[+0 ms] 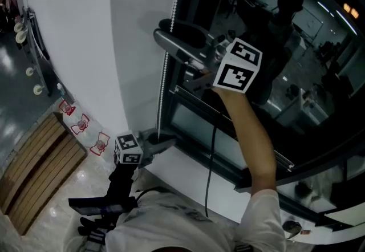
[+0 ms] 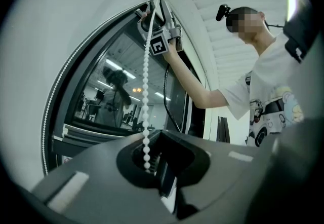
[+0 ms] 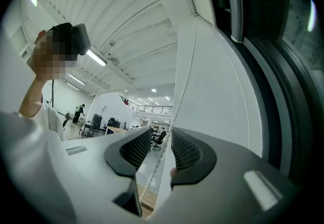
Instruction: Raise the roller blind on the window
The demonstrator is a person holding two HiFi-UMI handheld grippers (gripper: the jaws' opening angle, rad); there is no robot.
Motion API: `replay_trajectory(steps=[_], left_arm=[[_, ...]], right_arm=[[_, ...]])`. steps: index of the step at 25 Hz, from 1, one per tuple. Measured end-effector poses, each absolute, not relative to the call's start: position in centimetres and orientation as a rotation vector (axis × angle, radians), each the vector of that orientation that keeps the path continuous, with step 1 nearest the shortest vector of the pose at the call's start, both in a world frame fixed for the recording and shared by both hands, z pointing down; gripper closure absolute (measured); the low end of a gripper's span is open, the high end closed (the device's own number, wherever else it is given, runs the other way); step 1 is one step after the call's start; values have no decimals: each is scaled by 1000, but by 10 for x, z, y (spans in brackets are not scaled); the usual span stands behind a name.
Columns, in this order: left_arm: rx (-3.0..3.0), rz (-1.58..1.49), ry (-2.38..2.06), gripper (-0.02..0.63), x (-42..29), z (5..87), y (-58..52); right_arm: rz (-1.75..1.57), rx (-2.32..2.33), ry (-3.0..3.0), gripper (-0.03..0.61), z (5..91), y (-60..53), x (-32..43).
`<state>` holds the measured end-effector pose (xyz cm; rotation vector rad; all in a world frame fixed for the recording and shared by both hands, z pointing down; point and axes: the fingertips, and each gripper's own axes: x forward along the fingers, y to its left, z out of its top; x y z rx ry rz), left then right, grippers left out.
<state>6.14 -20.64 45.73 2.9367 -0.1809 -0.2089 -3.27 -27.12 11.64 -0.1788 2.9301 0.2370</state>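
Grippers, two: left (image 2: 152,161) tight on one bead chain (image 2: 146,91), right (image 3: 161,149) loose around it.

Right arm reaches high, right gripper (image 1: 164,31) with jaws apart; left gripper (image 1: 162,138) low, apparently clamped shut.

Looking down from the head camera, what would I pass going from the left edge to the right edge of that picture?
Wooden slats → white surface → bead chain → the person's raised forearm → dark window pane.
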Motion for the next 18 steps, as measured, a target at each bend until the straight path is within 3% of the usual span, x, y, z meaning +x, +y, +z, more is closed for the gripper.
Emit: replay_trajectory(steps=[9,18], left_arm=[[2934,-219,-203,615,57,458,-208],[2932,-220,-191,615,59,460,-206]], right_arm=[[327,-175,2879,459,59,-278,-34],[200,-216,2900,449,80,-301,-33]])
